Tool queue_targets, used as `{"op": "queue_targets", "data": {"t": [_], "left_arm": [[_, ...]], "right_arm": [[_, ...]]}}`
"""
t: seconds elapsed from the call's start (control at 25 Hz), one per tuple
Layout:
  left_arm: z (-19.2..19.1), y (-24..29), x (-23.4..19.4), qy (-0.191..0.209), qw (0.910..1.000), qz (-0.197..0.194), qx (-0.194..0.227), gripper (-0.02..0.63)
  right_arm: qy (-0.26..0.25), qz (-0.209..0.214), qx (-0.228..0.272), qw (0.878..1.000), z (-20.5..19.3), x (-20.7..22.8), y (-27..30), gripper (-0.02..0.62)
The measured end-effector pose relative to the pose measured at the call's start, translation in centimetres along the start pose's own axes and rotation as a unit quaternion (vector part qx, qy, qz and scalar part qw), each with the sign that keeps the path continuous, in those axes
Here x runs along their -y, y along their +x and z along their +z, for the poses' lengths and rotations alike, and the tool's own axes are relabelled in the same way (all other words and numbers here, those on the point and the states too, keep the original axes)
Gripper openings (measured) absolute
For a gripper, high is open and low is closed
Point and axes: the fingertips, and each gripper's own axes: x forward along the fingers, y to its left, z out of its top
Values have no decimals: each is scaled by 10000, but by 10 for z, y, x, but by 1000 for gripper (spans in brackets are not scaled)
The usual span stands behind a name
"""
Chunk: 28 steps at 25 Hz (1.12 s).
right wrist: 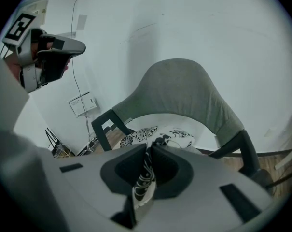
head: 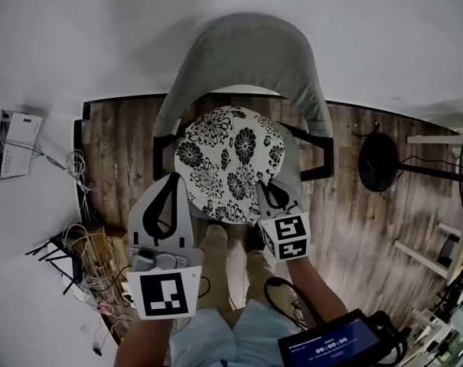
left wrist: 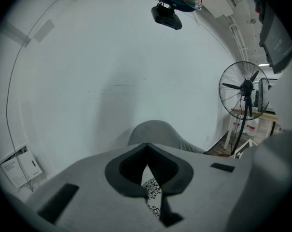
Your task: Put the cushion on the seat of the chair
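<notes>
Head view looks down on the grey upholstered chair (head: 246, 52), its curved back at 12 o'clock. Its seat is almost covered by the round white cushion with black flower print (head: 231, 159), held flat over it; whether they touch is unclear. The left tongs (head: 175, 180) grip its rim at 8 o'clock and the right tongs (head: 266, 188) at 4 o'clock. Both are clamped on fabric, likely to keep the cushion level and centred.

You stand on a wooden floor (head: 124, 151). The grey chair (head: 246, 60) rests on it by the wall. Right of the chair sits a round black fan base (head: 379, 161). Left of the chair lies a tangle of cables (head: 89, 258). Your feet (head: 213, 241) are just before the chair.
</notes>
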Motion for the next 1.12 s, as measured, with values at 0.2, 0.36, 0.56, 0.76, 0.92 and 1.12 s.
{"op": "queue_targets", "data": {"t": [0.2, 0.36, 0.56, 0.76, 0.92, 1.12], "left_arm": [[-7, 15, 16, 99, 9997, -220, -19, 9], [-16, 23, 33, 141, 9990, -413, -94, 9], [-26, 30, 58, 212, 9974, -667, -171, 9], [-33, 38, 74, 295, 9952, -888, -281, 9], [-38, 46, 81, 380, 9933, -1024, -367, 9], [-48, 53, 91, 464, 9915, -1119, -481, 9]], "right_arm": [[147, -203, -39, 9997, -20, 23, 1, 34], [242, -300, -54, 9992, -32, 36, 0, 37], [244, -378, -88, 9989, -48, 51, 1, 46], [387, -503, -107, 9979, -61, 66, 3, 54], [469, -525, -188, 9973, -72, 80, 9, 60], [595, -473, -307, 9966, -88, 92, 18, 75]]}}
